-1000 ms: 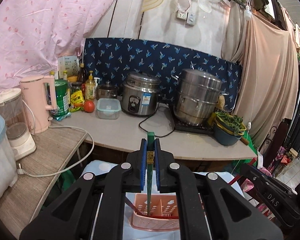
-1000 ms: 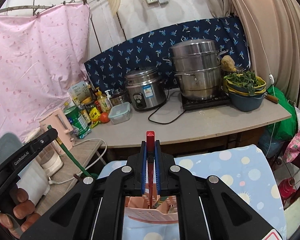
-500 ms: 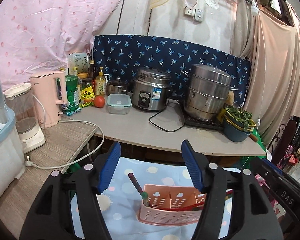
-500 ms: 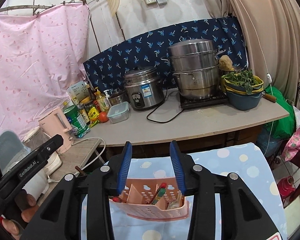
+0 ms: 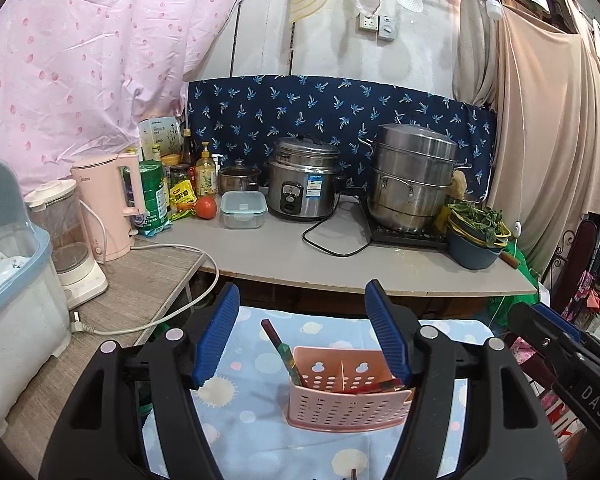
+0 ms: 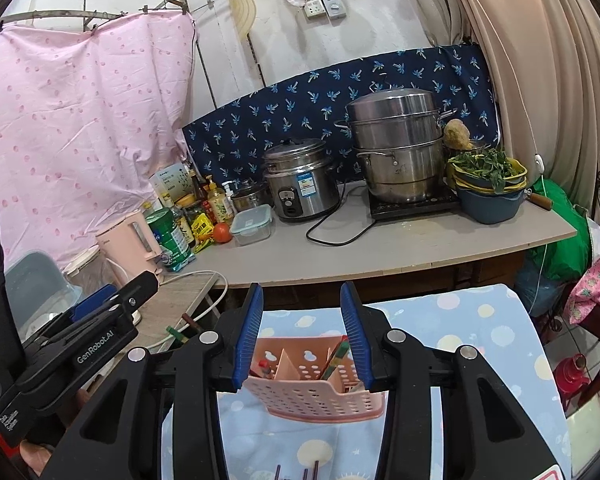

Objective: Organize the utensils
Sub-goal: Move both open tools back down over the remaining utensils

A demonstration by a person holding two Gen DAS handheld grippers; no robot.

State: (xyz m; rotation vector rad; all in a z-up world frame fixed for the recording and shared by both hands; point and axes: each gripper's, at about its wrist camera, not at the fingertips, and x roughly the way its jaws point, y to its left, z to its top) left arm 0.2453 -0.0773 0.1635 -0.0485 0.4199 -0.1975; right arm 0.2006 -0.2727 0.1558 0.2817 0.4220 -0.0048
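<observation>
I hold both claws level over the pink utensil basket (image 5: 348,396) on the dotted blue cloth (image 5: 256,432), left gripper (image 5: 302,336) and right gripper (image 6: 300,332) each spread wide and holding nothing, chopsticks (image 5: 284,354) leaning in the basket's left compartment, cluttered grey counter (image 5: 300,252) beyond.
</observation>
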